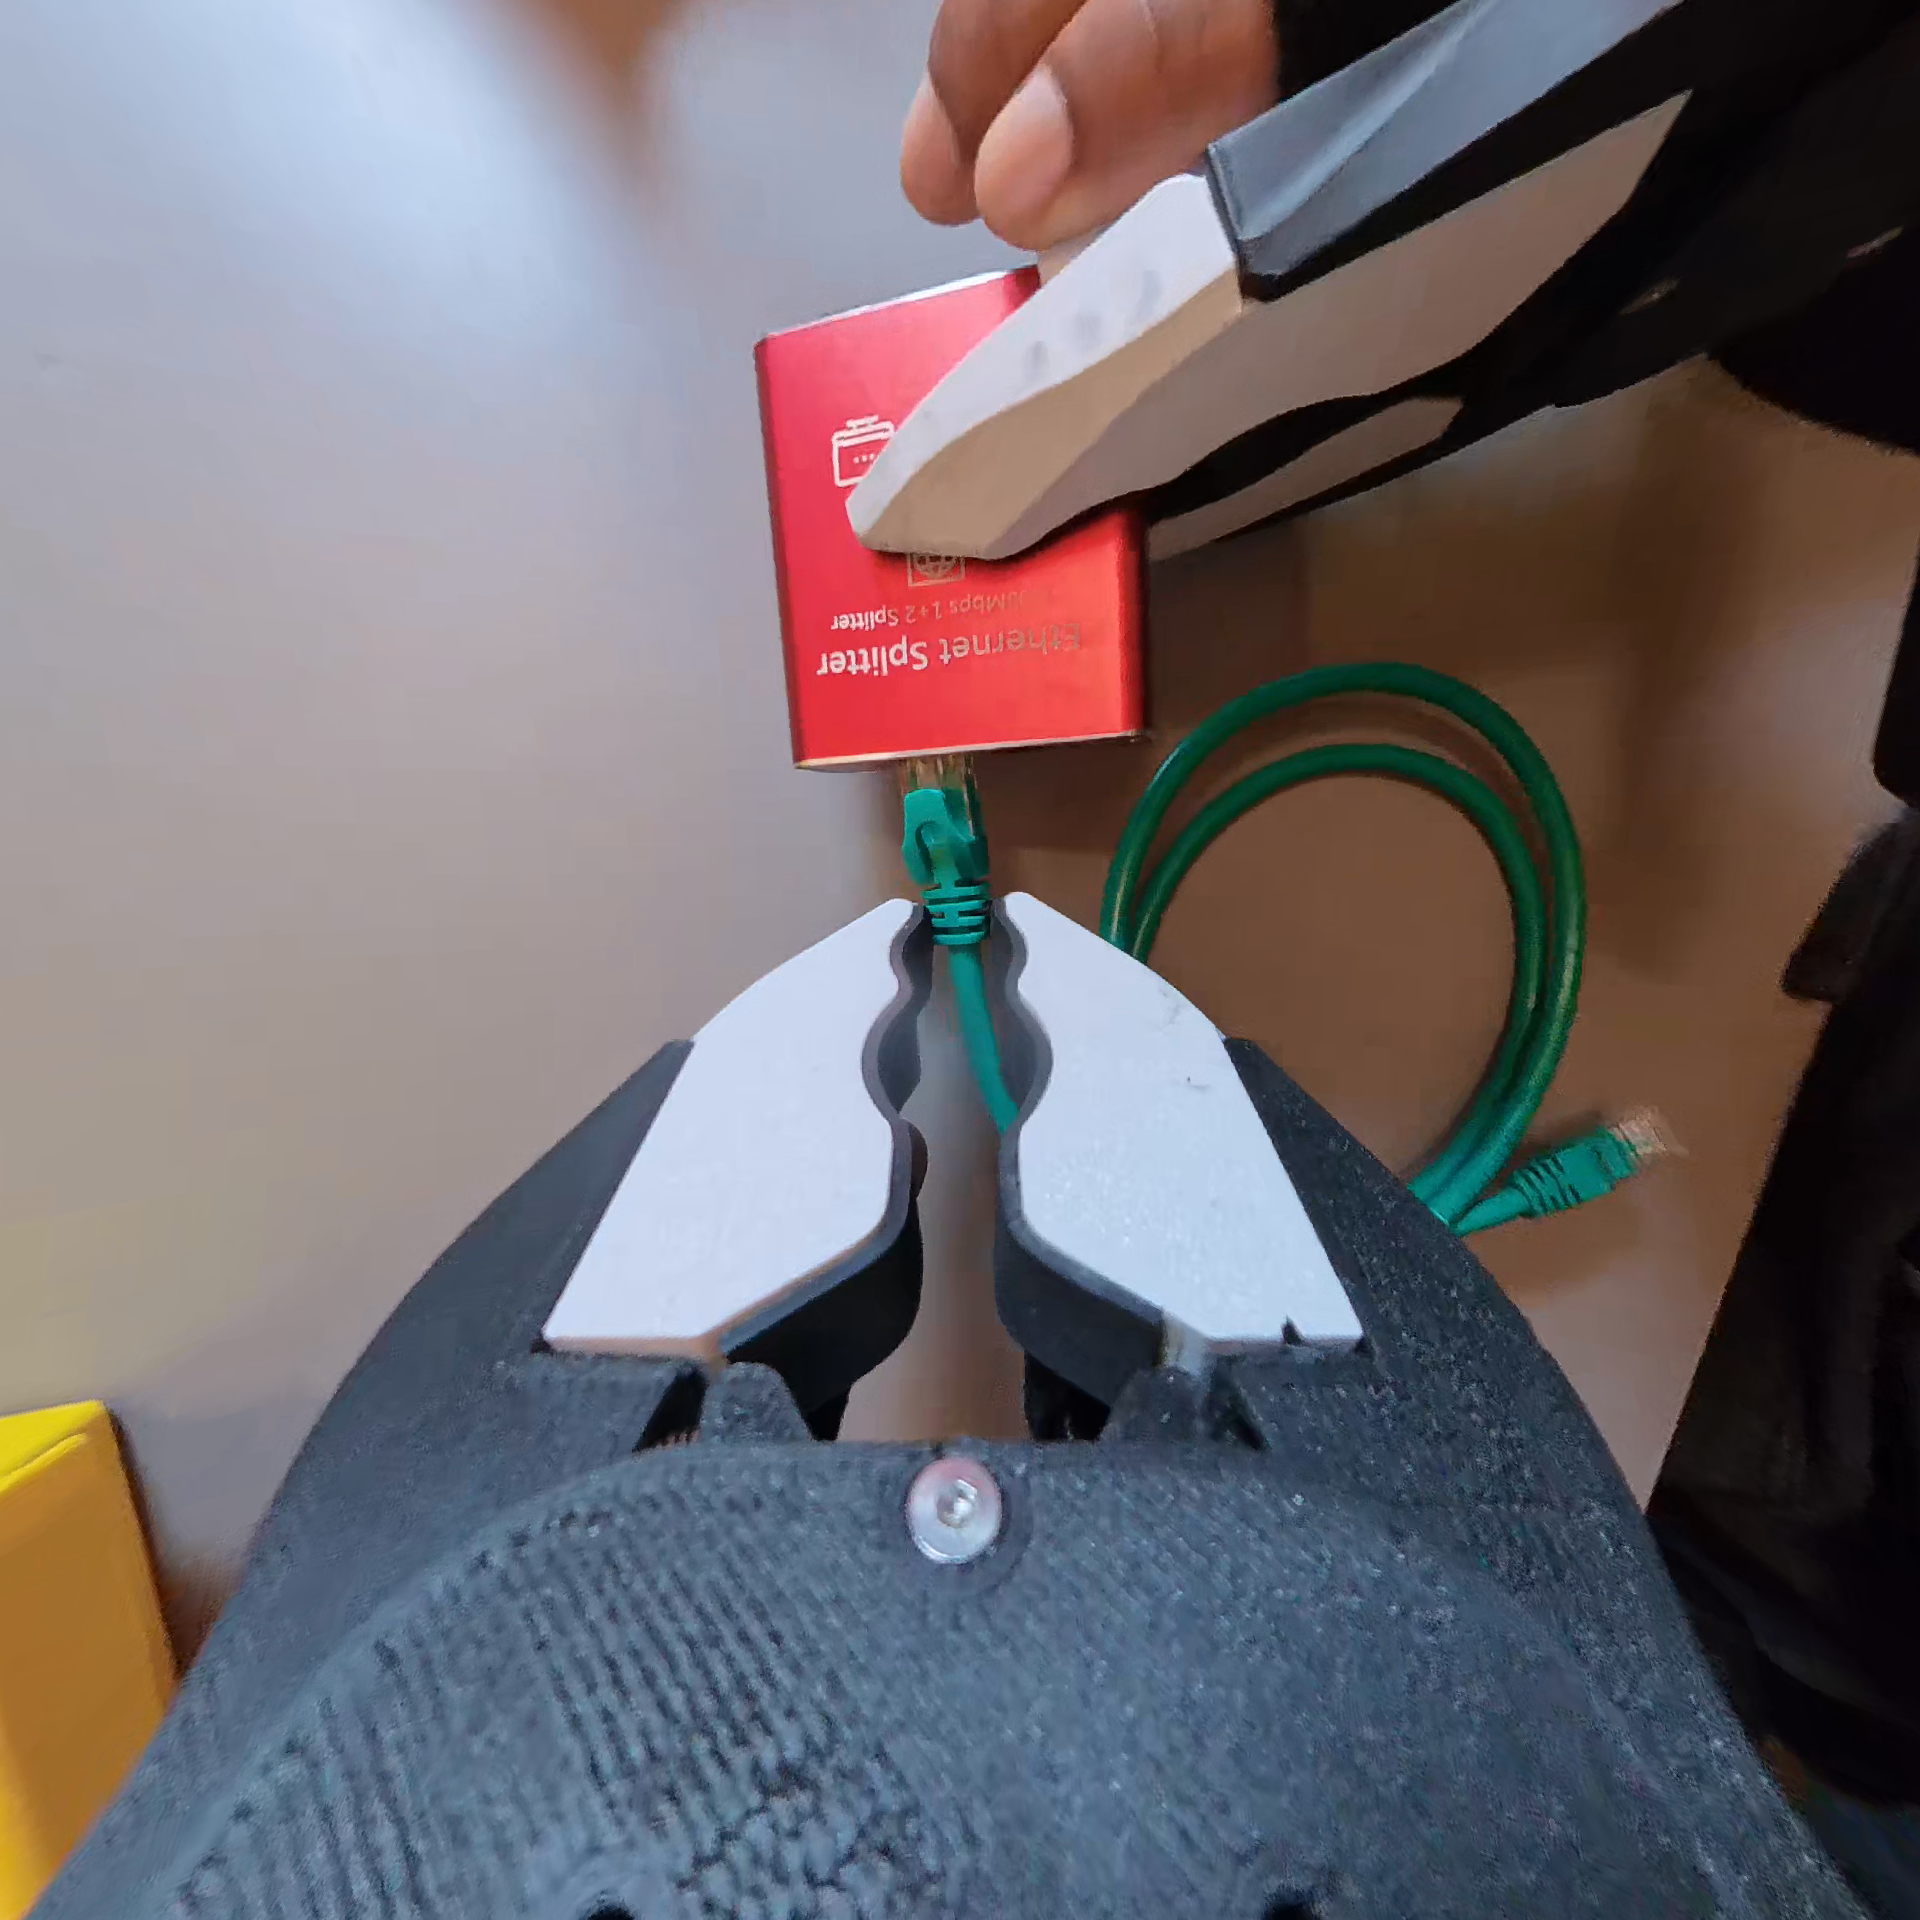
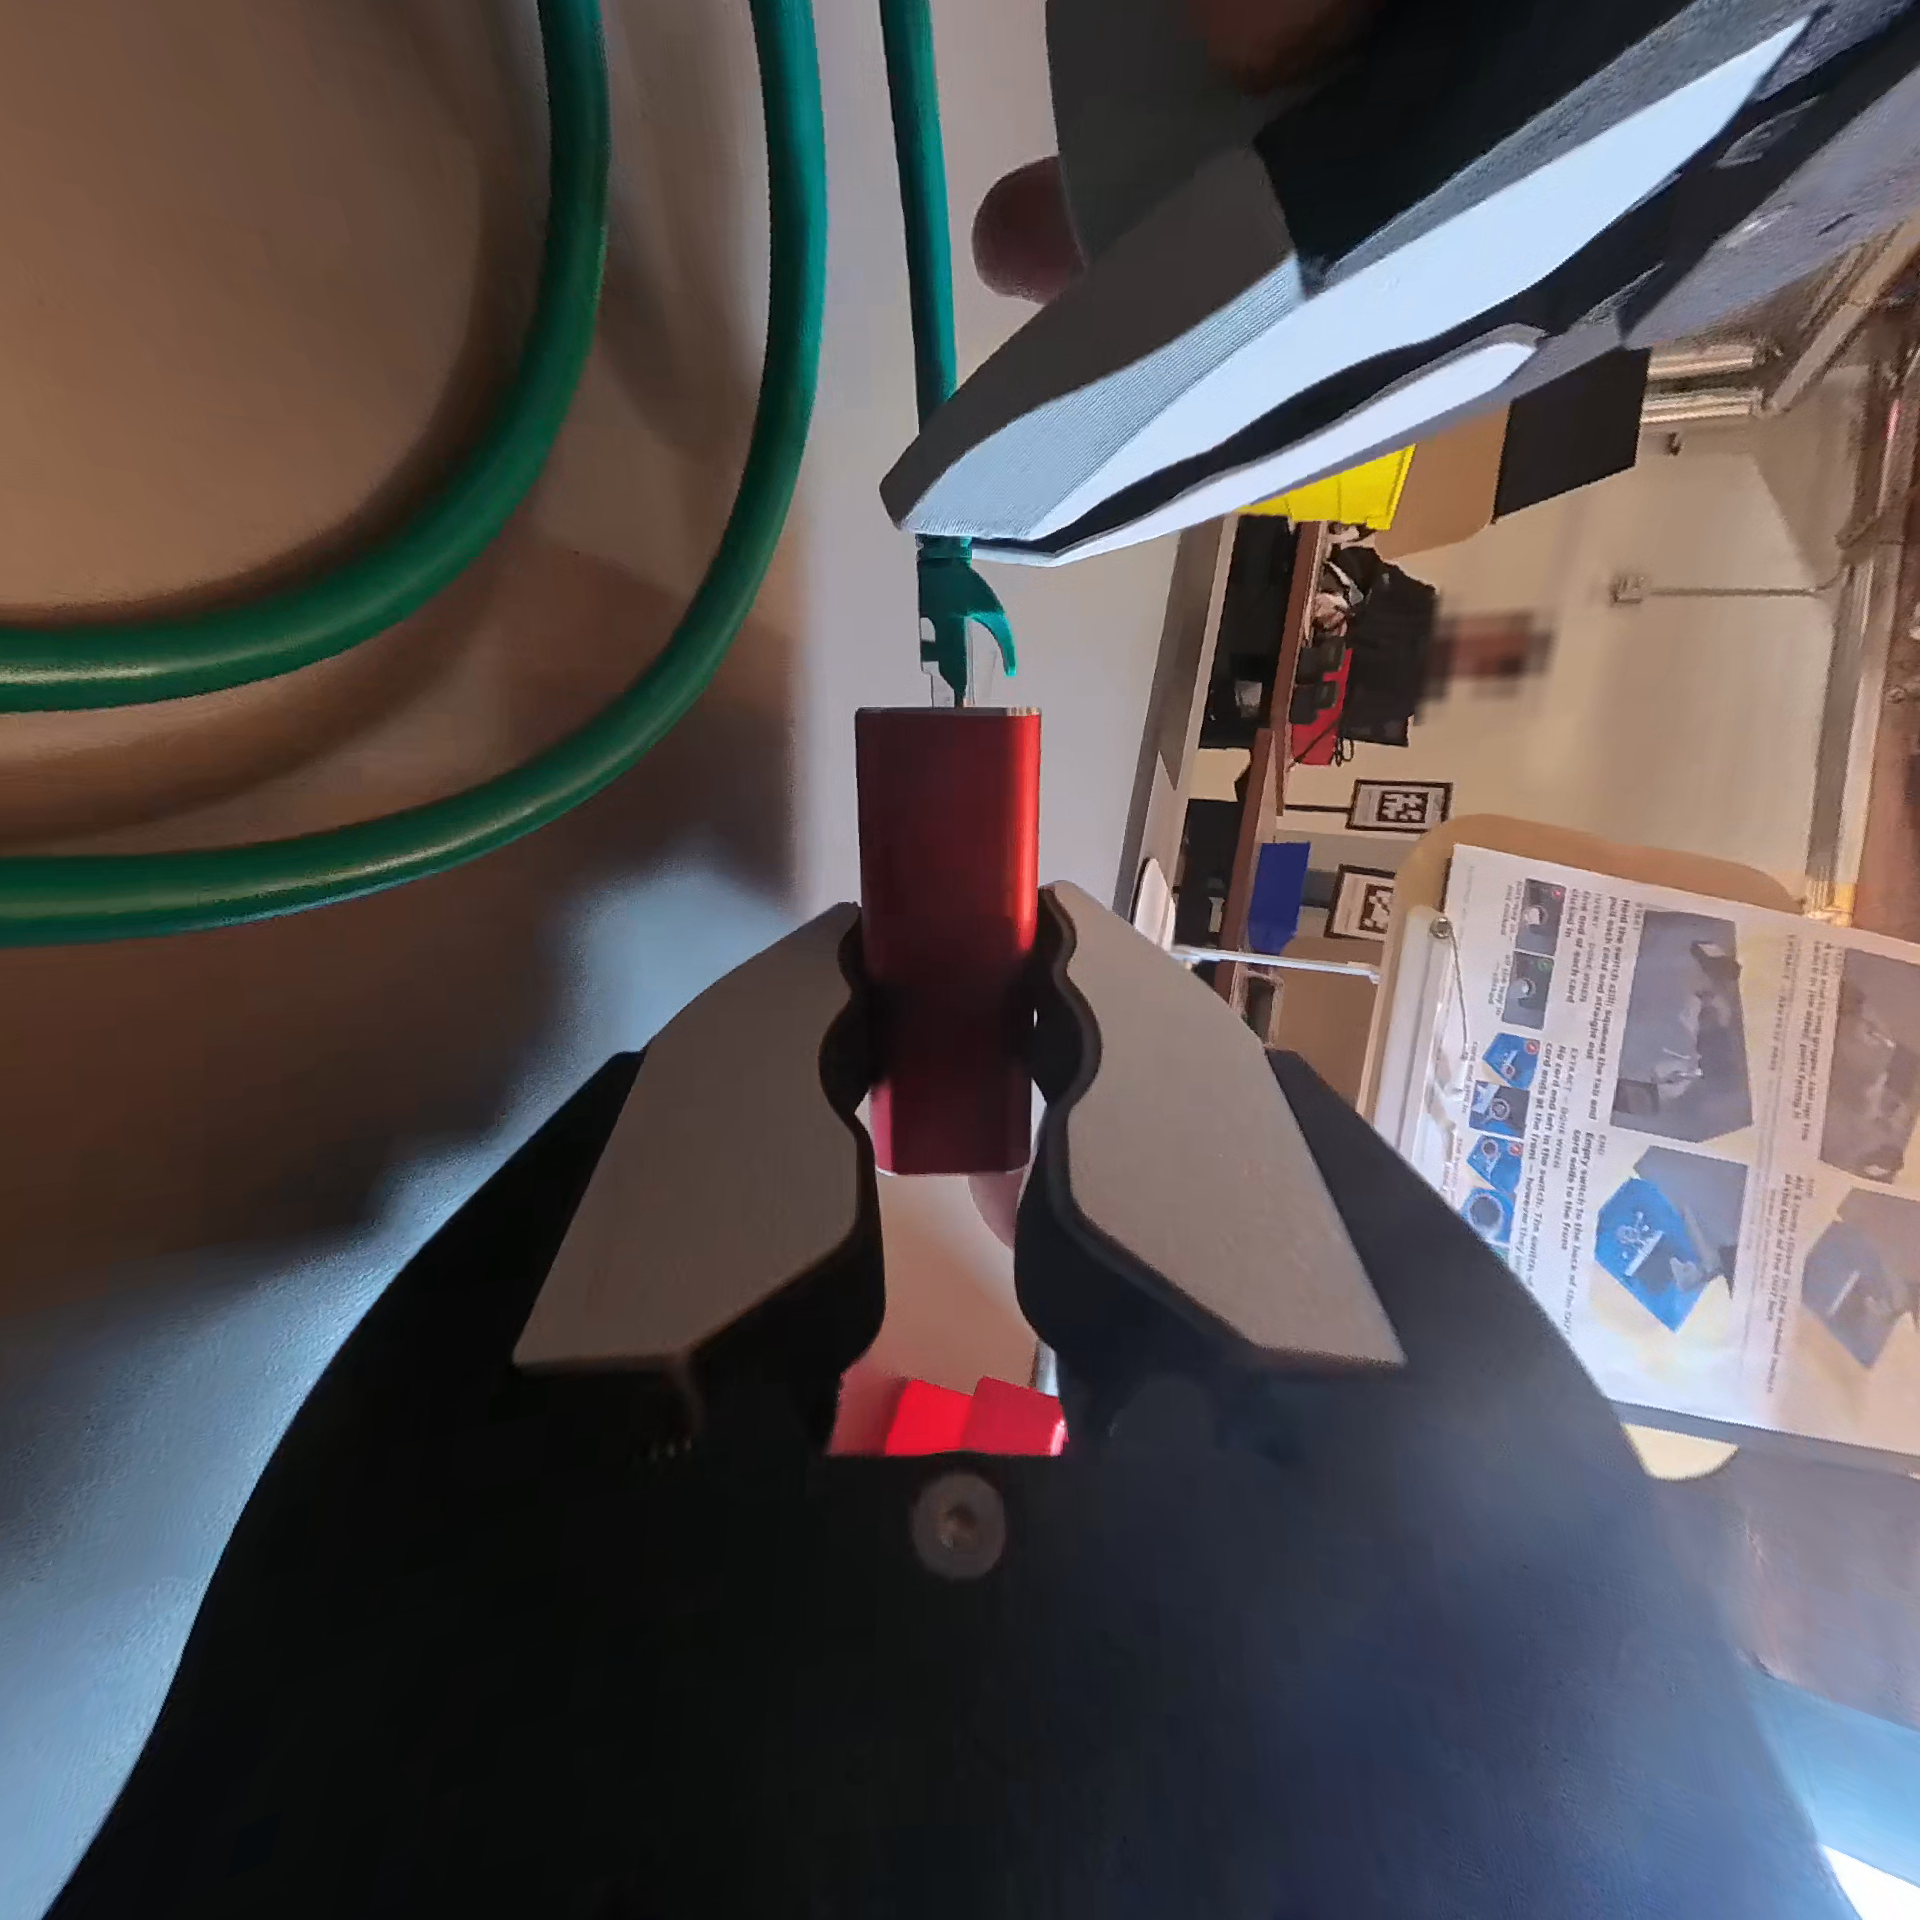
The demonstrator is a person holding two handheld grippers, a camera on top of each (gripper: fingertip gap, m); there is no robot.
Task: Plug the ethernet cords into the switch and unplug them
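Note:
The red switch box [image 1: 956, 582] is held off the table by my right gripper [image 2: 951, 935], which is shut on its narrow sides [image 2: 948, 935]. My left gripper [image 1: 961, 914] is shut on the green ethernet cord's strain relief [image 1: 956, 914] just behind the plug [image 1: 940, 821]. The plug's clear tip sits in the switch's near port. In the right wrist view the plug [image 2: 956, 623] meets the switch's far end under the left gripper's fingers [image 2: 1039, 488]. The right gripper's finger [image 1: 1039, 416] lies across the switch's top in the left wrist view.
The cord's loops [image 1: 1351, 831] lie on the tan table to the right, with the free plug [image 1: 1621, 1143] at their end. A yellow box [image 1: 62, 1621] stands at the lower left. A hand [image 1: 1039, 114] holds the right gripper. A printed instruction sheet [image 2: 1662, 1122] stands at the right.

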